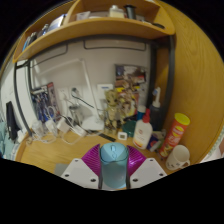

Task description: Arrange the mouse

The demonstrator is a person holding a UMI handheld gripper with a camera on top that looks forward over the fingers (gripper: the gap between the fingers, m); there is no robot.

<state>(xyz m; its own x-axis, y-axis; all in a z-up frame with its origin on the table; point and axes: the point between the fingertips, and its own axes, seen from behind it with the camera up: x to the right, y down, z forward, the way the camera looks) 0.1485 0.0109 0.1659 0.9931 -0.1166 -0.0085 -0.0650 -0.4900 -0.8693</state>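
Mouse [113, 163], grey-blue: clamped between gripper [113, 172] pads, above wooden worktop [55, 152]; no legible labels.

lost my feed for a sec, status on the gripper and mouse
Gripper shut on mouse, held above the desk. Clutter beyond: white bottle, orange can, white mug.
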